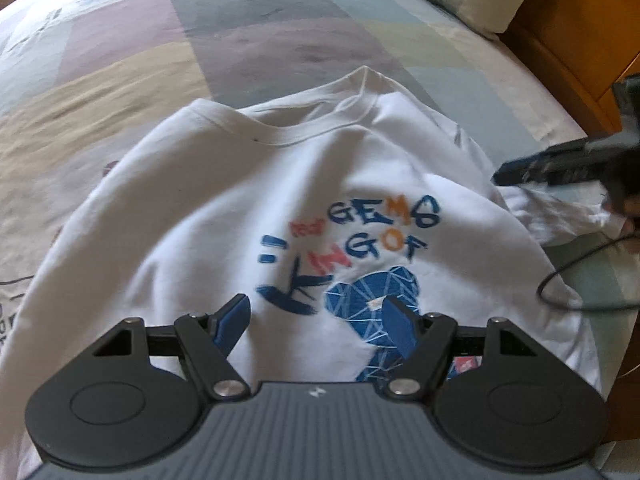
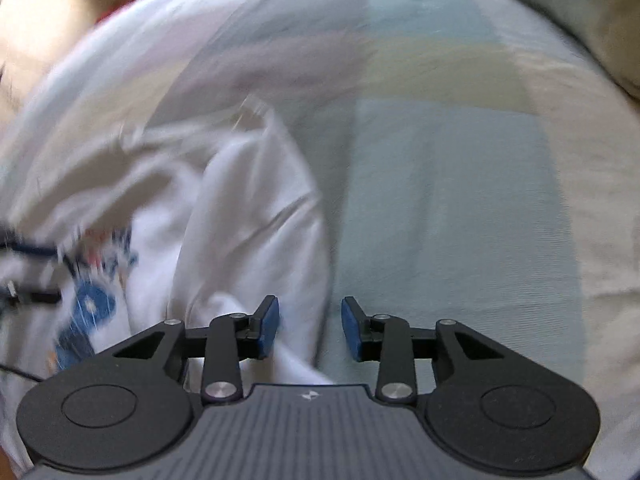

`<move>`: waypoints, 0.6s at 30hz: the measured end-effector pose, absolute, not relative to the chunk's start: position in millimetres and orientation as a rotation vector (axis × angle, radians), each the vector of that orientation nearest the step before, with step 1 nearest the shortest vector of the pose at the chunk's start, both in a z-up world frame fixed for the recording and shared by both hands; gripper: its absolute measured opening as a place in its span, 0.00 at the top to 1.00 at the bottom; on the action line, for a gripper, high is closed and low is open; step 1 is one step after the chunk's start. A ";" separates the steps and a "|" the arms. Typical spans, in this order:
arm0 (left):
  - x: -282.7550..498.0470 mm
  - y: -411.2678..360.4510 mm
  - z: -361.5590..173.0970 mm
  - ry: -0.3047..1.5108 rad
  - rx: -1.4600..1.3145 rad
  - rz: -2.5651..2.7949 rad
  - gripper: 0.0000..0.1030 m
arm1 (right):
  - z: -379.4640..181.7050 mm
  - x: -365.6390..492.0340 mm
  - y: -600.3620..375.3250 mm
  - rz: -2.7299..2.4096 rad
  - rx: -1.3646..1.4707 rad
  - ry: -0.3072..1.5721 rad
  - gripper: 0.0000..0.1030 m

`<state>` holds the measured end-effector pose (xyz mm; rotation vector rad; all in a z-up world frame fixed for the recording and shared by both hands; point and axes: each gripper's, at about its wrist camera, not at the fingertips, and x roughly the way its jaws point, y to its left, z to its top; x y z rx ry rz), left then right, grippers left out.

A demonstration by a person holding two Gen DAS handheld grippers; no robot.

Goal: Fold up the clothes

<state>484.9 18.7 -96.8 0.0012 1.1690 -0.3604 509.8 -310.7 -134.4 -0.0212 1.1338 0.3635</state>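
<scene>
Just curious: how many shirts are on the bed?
1: a white printed shirt spread on the bed, under both tongs. More could be hidden outside the views.

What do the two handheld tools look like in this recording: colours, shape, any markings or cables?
Both match: the left tool and right tool have black linkage arms with silver pivot screws, blue pads on the fingers, round black side housings and a ribbed grey body with a small white logo. A thin black cable trails near the right tool.
</scene>
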 end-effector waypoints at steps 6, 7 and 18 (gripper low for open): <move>482.7 10.6 -90.3 1.148 0.009 -0.371 0.30 | -125.4 504.0 -291.7 0.343 -0.221 1.063 0.95; 481.5 10.5 -89.5 1.146 0.011 -0.371 0.30 | -123.2 508.8 -293.6 0.308 -0.273 1.035 0.95; 469.9 14.2 -88.0 1.119 -0.016 -0.338 0.30 | -105.7 560.2 -323.5 0.108 -0.377 0.883 0.90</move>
